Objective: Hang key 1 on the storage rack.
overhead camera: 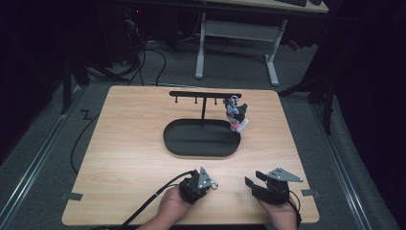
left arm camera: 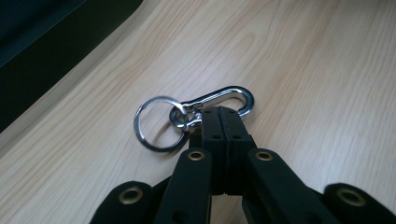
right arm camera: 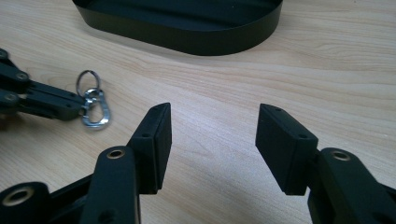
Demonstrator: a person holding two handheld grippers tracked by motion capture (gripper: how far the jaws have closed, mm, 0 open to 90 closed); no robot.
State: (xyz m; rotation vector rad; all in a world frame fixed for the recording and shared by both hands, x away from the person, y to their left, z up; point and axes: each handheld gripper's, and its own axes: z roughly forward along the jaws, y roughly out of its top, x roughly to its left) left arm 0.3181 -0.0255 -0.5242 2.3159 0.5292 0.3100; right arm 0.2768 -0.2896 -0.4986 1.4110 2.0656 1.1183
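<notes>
Left gripper view: the left gripper (left arm camera: pixel 219 112) has its jaws pressed together, clamped on the silver carabiner clip (left arm camera: pixel 219 100) at the clip's long side. The clip lies flat on the wooden table (left arm camera: pixel 303 56). A swivel eye at the clip's end links to a round key ring (left arm camera: pixel 156 123), which also rests flat on the table, just left of the jaw tips. A dark edge of the tray crosses the upper left corner of this view.

High view: the left gripper (overhead camera: pixel 210 183) sits near the front edge of the table, held in the person's left hand (overhead camera: pixel 171 208), with its cable trailing off to the lower left. The clip and ring show as a small glint at the jaw tips. The right gripper (overhead camera: pixel 252 182) is just beside it to the right, held in the right hand (overhead camera: pixel 279 213), apart from the clip.

Right gripper view: the right gripper (right arm camera: pixel 212 135) has its jaws spread wide, nothing between them, bare tabletop below.

Farther out, the black oval tray (overhead camera: pixel 201 139) lies at mid-table. A black T-shaped hook stand (overhead camera: pixel 204 98) rises from its back edge. A small plush keychain figure (overhead camera: pixel 235 113) hangs at the right end of the bar, over the tray's right rim.
</notes>
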